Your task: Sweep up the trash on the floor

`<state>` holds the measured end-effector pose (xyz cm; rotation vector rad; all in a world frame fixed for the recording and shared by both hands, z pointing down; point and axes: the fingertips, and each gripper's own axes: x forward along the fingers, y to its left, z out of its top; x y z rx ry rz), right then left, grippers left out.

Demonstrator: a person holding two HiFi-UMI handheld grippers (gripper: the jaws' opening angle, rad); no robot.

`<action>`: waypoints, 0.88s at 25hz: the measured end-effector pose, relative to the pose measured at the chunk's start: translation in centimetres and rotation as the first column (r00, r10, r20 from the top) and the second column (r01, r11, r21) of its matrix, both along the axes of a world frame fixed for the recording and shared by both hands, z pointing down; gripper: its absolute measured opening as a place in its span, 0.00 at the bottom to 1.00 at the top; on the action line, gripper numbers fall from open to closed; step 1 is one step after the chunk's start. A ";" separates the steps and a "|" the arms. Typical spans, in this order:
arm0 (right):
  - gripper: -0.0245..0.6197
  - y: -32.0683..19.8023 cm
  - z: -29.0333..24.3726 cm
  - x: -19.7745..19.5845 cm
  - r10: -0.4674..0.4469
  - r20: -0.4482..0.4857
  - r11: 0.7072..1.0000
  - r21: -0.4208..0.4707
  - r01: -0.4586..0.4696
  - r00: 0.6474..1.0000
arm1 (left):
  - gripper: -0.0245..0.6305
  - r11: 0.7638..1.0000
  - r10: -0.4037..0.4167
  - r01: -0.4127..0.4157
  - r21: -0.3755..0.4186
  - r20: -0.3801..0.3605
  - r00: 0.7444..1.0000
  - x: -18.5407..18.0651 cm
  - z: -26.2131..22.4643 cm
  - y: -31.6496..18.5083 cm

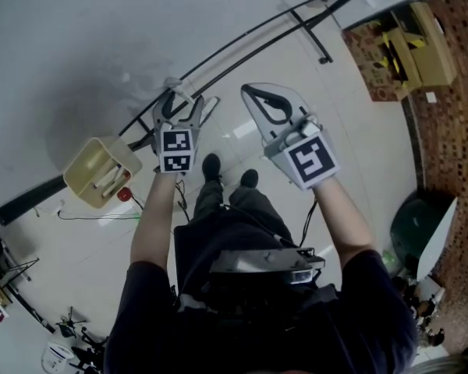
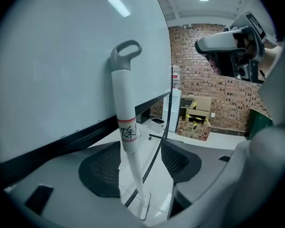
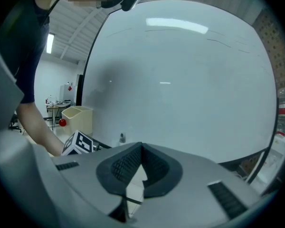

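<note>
Far left on my head view, a beige bin stands on the pale floor with a small red ball just beside it. Next comes the left gripper, with its jaws spread wide. In the left gripper view a white handle with a grey loop at the top and a red-edged label partway down stands upright between the two dark pads. I see a gap on either side, so nothing is clamped. Its lower end reaches the floor in front of the jaws, and a large white panel rises behind it. The person's shoes sit between the two grippers. The right gripper is closed, pads together at the tips and nothing in them. Right of that, cardboard boxes sit against a brick wall, with a dark green bin lower down
</note>
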<state>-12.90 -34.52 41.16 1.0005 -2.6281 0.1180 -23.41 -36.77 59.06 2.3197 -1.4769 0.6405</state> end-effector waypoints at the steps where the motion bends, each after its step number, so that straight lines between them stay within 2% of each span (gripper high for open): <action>1: 0.06 0.1 0.2 0.0 0.001 -0.003 1.000 -0.002 -0.001 1.000 | 0.44 1.000 0.000 0.000 -0.002 -0.005 1.000 -0.1 0.5 -0.2; 8: 0.06 0.9 1.8 0.7 0.025 -0.030 0.999 -0.044 -0.026 0.999 | 0.42 0.999 0.033 -0.032 0.015 -0.067 0.997 -0.2 1.6 -1.5; 9: 0.06 1.0 1.9 0.9 0.030 -0.031 0.998 -0.049 -0.032 0.999 | 0.38 0.999 0.042 -0.041 0.016 -0.070 0.997 -0.1 1.6 -1.6; 12: 0.06 1.2 1.8 1.6 0.052 -0.024 0.997 -0.060 -0.053 0.998 | 0.16 0.998 0.069 -0.068 0.018 -0.073 0.995 0.3 1.3 -2.0; 22: 0.06 3.8 0.2 6.7 0.174 -0.027 0.983 -0.049 -0.175 0.984 | 0.17 0.970 0.239 -0.241 -0.032 -0.068 0.969 4.4 0.9 0.9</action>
